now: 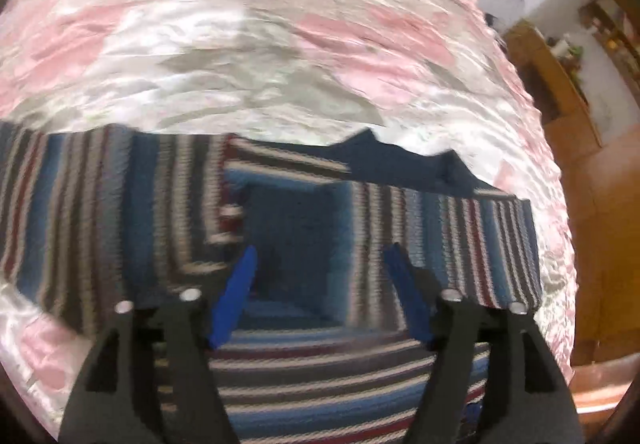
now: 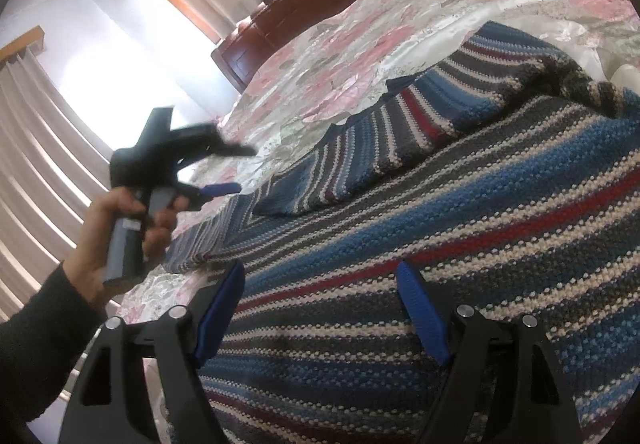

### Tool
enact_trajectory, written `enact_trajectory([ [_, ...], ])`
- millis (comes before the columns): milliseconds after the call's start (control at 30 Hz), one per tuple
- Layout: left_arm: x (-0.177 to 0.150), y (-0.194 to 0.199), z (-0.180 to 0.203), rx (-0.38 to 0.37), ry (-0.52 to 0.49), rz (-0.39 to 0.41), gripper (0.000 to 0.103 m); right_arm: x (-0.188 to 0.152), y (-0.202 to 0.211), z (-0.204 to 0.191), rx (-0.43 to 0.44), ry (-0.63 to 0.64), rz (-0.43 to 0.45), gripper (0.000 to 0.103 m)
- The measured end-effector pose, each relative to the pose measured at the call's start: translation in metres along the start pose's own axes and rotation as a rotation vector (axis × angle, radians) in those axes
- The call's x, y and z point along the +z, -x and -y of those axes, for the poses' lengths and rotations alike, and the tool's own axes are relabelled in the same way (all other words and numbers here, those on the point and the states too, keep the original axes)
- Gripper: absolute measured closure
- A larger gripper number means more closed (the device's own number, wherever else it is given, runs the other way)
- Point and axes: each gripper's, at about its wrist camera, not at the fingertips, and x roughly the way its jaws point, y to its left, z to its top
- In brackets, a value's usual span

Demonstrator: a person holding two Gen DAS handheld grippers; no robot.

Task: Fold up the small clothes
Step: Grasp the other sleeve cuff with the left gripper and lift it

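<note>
Both my claws, left claw point(image 1: 322, 268) and right claw point(image 2: 322, 288), hang released over the striped sweater point(image 2: 460, 212), right nearer its body.

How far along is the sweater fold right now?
Done: both sleeves of the striped sweater look folded in across its body on the bedspread. In hand: nothing; the left gripper and right gripper hover open over it. Left: folding the body up, judging by its full length lying flat.

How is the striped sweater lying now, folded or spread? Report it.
Partly folded: the striped sweater lies on the bedspread with one sleeve turned over its body.
</note>
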Motion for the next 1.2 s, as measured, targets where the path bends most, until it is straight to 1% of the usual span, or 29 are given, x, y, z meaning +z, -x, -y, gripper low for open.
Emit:
enact_trajectory([
  [33, -0.001, -0.01, 0.004, 0.0, -0.012, -0.021, 0.03, 0.0, 0.0, -0.002, -0.011, 0.008, -0.004, 0.023],
  [67, -0.002, -0.023, 0.004, 0.021, -0.018, -0.048, 0.03, 0.0, 0.002, -0.005, -0.018, 0.02, -0.005, 0.022],
  [100, -0.005, -0.032, 0.001, 0.038, -0.016, -0.068, 0.03, 0.001, 0.003, -0.01, -0.042, 0.043, -0.004, 0.019],
  [133, -0.007, -0.039, -0.002, 0.044, -0.011, -0.082, 0.03, 0.001, 0.004, -0.014, -0.078, 0.068, 0.001, 0.017],
  [200, -0.012, -0.047, -0.017, 0.054, 0.018, -0.105, 0.031, 0.0, 0.002, -0.02, -0.168, 0.124, -0.012, 0.017],
  [267, -0.018, -0.046, -0.026, 0.031, 0.045, -0.102, 0.031, 0.0, -0.003, -0.023, -0.241, 0.158, -0.041, 0.017],
  [300, -0.02, -0.042, -0.03, 0.023, 0.05, -0.098, 0.031, 0.0, -0.004, -0.024, -0.265, 0.175, -0.054, 0.017],
  [333, -0.022, -0.036, -0.036, 0.034, 0.05, -0.089, 0.03, 0.001, -0.004, -0.025, -0.28, 0.187, -0.057, 0.017],
  [367, -0.025, -0.03, -0.04, 0.029, 0.051, -0.081, 0.03, 0.001, -0.005, -0.026, -0.297, 0.199, -0.059, 0.017],
  [400, -0.026, -0.024, -0.044, 0.012, 0.055, -0.075, 0.03, 0.002, -0.004, -0.028, -0.318, 0.212, -0.063, 0.017],
  [467, -0.031, -0.003, -0.055, -0.03, 0.072, -0.044, 0.026, 0.004, -0.002, -0.029, -0.326, 0.218, -0.066, 0.017],
  [533, -0.04, 0.017, -0.063, -0.057, 0.08, -0.008, 0.017, 0.006, 0.0, -0.033, -0.362, 0.241, -0.058, 0.016],
  [600, -0.051, 0.039, -0.077, -0.077, 0.107, 0.037, 0.013, 0.006, 0.002, -0.039, -0.394, 0.279, -0.052, 0.016],
  [733, -0.067, 0.07, -0.116, -0.105, 0.191, 0.069, 0.013, 0.009, 0.005, -0.058, -0.441, 0.345, -0.046, 0.014],
  [833, -0.074, 0.09, -0.153, -0.09, 0.255, 0.114, 0.013, 0.01, 0.001, -0.075, -0.483, 0.42, -0.043, 0.013],
  [967, -0.078, 0.12, -0.214, -0.093, 0.379, 0.19, 0.011, 0.029, -0.019, -0.1, -0.504, 0.498, -0.084, 0.012],
  [1000, -0.077, 0.129, -0.233, -0.082, 0.413, 0.218, 0.009, 0.034, -0.024, -0.103, -0.506, 0.5, -0.091, 0.011],
  [1033, -0.075, 0.134, -0.244, -0.07, 0.435, 0.235, 0.008, 0.046, -0.035, -0.109, -0.504, 0.492, -0.108, 0.008],
  [1100, -0.068, 0.143, -0.279, -0.046, 0.492, 0.263, 0.008, 0.062, -0.049, -0.11, -0.495, 0.449, -0.127, 0.008],
  [1200, -0.058, 0.155, -0.322, -0.032, 0.586, 0.308, 0.008, 0.074, -0.061, -0.105, -0.445, 0.362, -0.102, 0.008],
])
